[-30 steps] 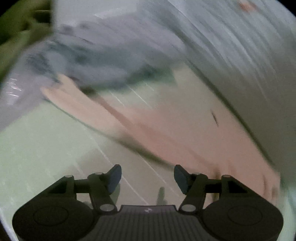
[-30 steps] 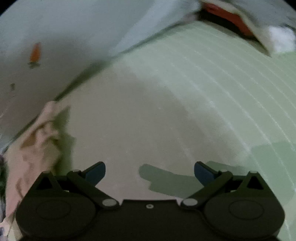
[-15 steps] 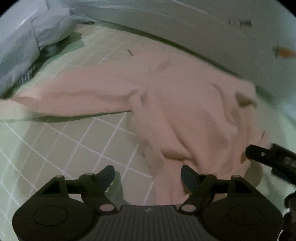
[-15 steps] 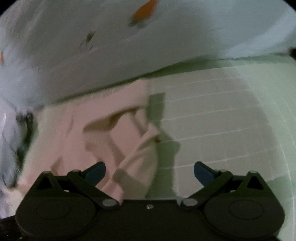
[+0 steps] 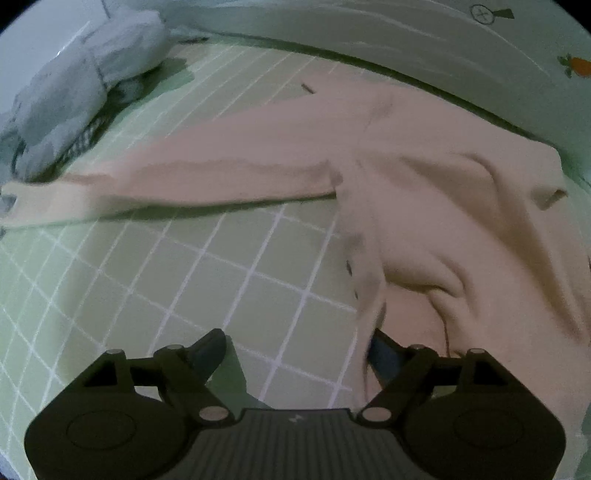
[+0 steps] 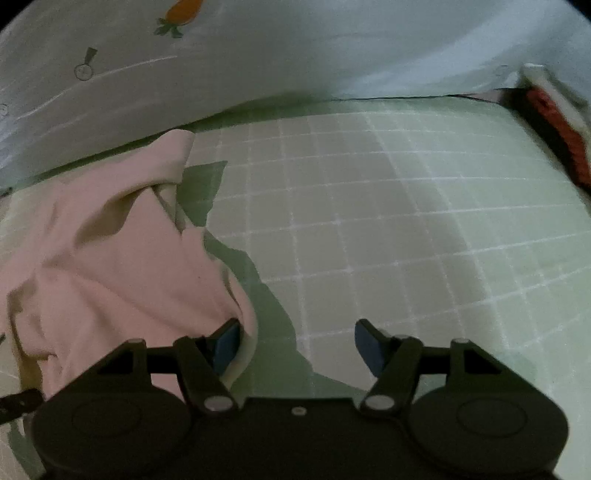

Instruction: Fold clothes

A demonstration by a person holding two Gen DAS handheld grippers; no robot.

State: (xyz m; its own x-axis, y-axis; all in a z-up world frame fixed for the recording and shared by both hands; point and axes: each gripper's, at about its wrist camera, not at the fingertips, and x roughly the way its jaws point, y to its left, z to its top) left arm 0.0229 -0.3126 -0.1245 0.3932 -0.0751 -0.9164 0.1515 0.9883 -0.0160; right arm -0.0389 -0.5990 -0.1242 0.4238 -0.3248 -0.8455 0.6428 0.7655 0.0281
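Roughly, by label:

Garment: a pale pink long-sleeved top (image 5: 436, 206) lies crumpled on the green gridded mat (image 5: 229, 280), its far edge close under a white printed sheet (image 5: 369, 33). One sleeve (image 5: 184, 181) runs out flat to the left in the left wrist view.

Surroundings: a heap of grey clothes (image 5: 85, 88) sits at the far left of the mat, near the sleeve's cuff. A red and white item (image 6: 554, 122) lies at the mat's far right corner, well apart from the top.

Left gripper (image 5: 295, 354): jaws spread and just opened wider. Its right pad sits against the top's near left edge; mostly bare mat lies between the jaws, and nothing is pinched.

Right gripper (image 6: 295, 347): jaws apart but just closing. A fold at the top's near right edge drapes over its left pad; the right pad stands over bare mat, so no grip yet.

Handling: the fabric looks soft, light and limp, so it should sag and bunch when lifted and slide easily on the mat.

Where to hold: probably the two near corners of the hem, one in each gripper, pinching through both layers so the body pulls flat before folding.
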